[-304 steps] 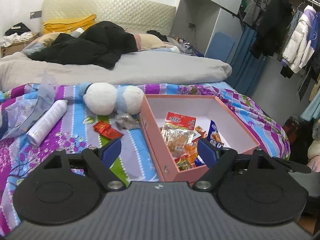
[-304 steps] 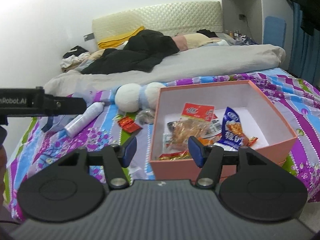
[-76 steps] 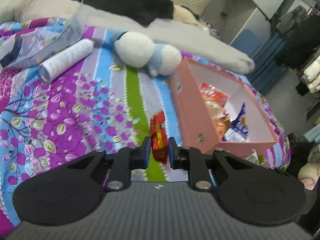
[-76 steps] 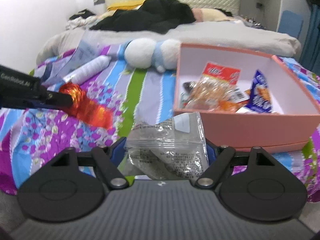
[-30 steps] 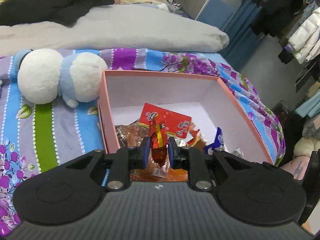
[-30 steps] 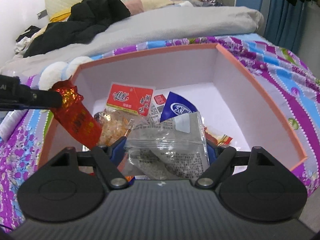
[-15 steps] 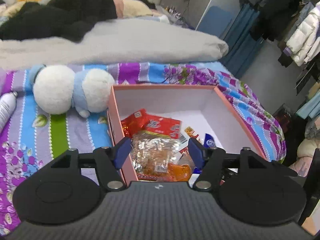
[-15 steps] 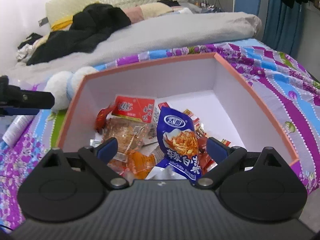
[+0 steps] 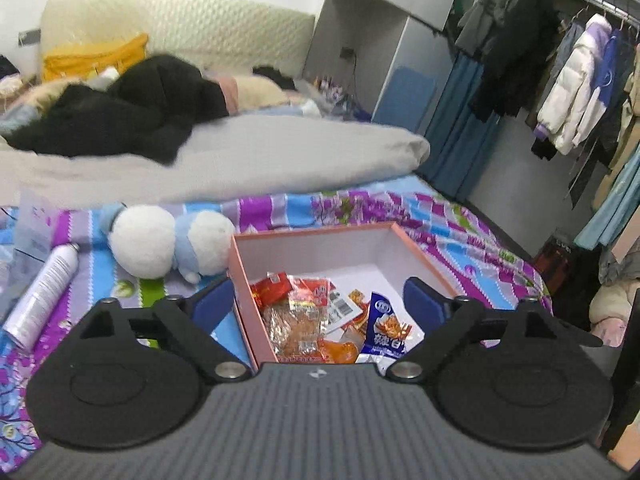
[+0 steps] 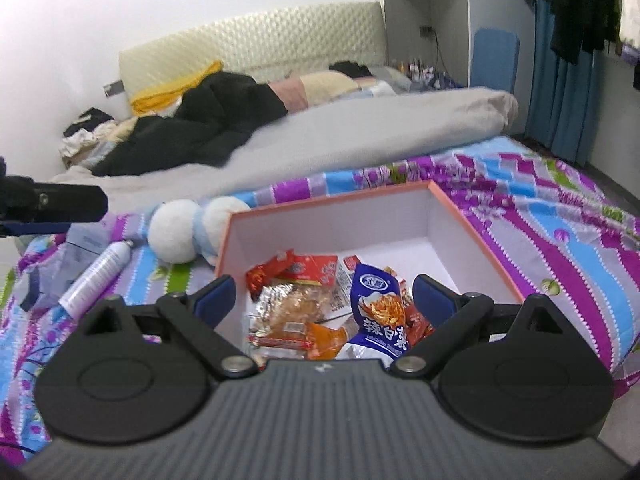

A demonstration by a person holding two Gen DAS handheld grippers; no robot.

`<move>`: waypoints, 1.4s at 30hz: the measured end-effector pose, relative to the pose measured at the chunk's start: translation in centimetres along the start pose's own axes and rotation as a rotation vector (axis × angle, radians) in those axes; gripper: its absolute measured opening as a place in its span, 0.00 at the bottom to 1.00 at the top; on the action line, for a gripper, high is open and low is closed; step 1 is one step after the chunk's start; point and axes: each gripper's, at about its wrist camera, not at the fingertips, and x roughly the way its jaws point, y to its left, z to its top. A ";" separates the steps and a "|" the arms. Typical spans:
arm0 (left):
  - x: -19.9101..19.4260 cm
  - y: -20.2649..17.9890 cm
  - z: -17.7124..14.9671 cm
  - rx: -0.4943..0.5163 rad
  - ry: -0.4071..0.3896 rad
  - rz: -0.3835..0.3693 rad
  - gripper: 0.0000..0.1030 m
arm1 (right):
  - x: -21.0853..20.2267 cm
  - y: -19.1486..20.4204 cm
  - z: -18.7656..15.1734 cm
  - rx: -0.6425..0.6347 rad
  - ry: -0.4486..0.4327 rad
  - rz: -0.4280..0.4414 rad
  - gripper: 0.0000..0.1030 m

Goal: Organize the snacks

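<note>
Purple-striped floral bedspread covers the bed, carrying a pink cardboard box beside a white-and-blue plush toy and a white spray can. Snack packets, including a blue one, lie inside the box. Left hand-held gripper is opening, nothing between its jaws; right hand-held gripper hangs released above the snacks.

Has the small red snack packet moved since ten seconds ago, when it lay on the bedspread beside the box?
Yes. The red snack packet now lies inside the pink box, at its near-left corner, no longer on the bedspread.
</note>
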 end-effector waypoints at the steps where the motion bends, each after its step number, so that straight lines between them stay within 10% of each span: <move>1: -1.0 -0.1 0.0 0.003 -0.015 0.002 0.97 | -0.7 0.1 0.0 0.002 -0.008 0.003 0.94; 42: -17.4 -4.8 -8.8 0.048 0.001 0.132 1.00 | -16.6 3.2 -6.2 0.038 -0.103 -0.024 0.94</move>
